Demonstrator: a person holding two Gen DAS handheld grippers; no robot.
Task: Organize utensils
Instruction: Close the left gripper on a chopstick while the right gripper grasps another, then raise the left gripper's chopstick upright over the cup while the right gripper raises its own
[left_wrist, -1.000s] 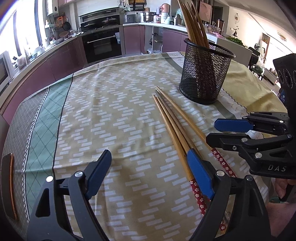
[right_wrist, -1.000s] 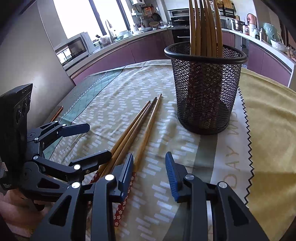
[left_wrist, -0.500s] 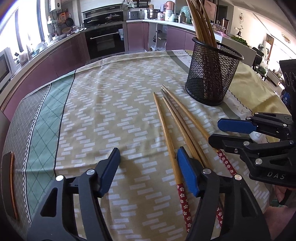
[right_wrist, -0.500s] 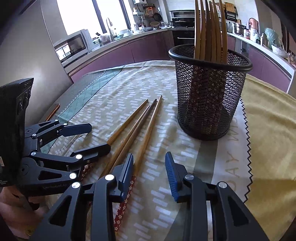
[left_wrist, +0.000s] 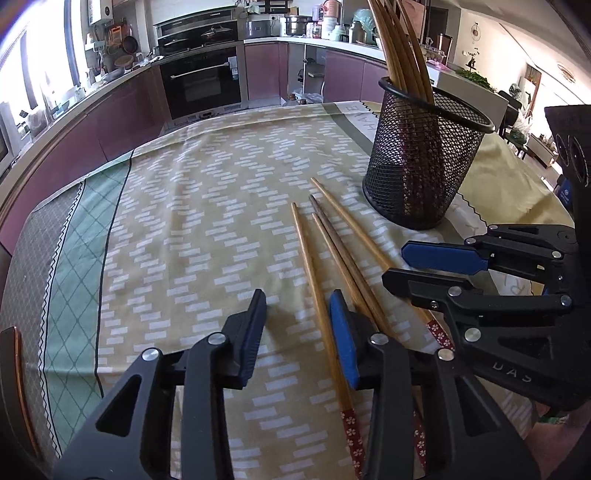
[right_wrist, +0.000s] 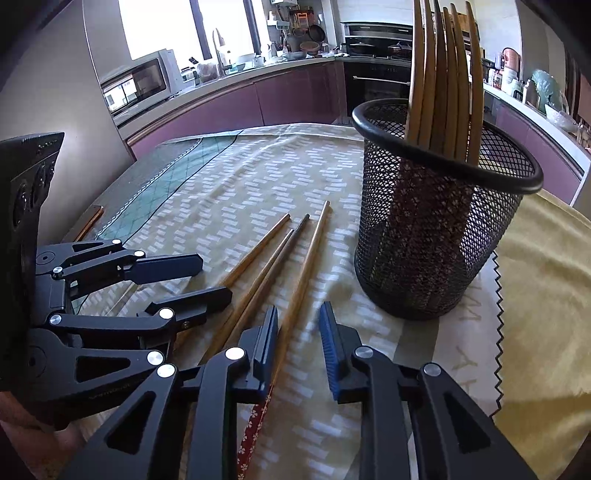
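Note:
Several wooden chopsticks (left_wrist: 325, 251) with red flowered ends lie side by side on the tablecloth; they also show in the right wrist view (right_wrist: 291, 258). A black mesh cup (left_wrist: 417, 162) behind them holds several more chopsticks upright; it also shows in the right wrist view (right_wrist: 436, 229). My left gripper (left_wrist: 299, 328) is open and empty, low over the cloth, with the leftmost chopstick passing under its right finger. My right gripper (right_wrist: 299, 343) is open and empty, its left finger over the rightmost chopstick. Each gripper shows in the other's view, the right one (left_wrist: 424, 266) and the left one (right_wrist: 207, 277).
The table carries a yellow patterned tablecloth (left_wrist: 207, 206) with a green band at the left. The table's wooden edge (left_wrist: 16, 373) shows at far left. Kitchen counters and an oven (left_wrist: 201, 81) stand beyond the table.
My left gripper has narrowed its opening and shifted right toward the chopsticks. My right gripper has moved forward, closer to the mesh cup. The leftmost chopstick has spread apart from the others.

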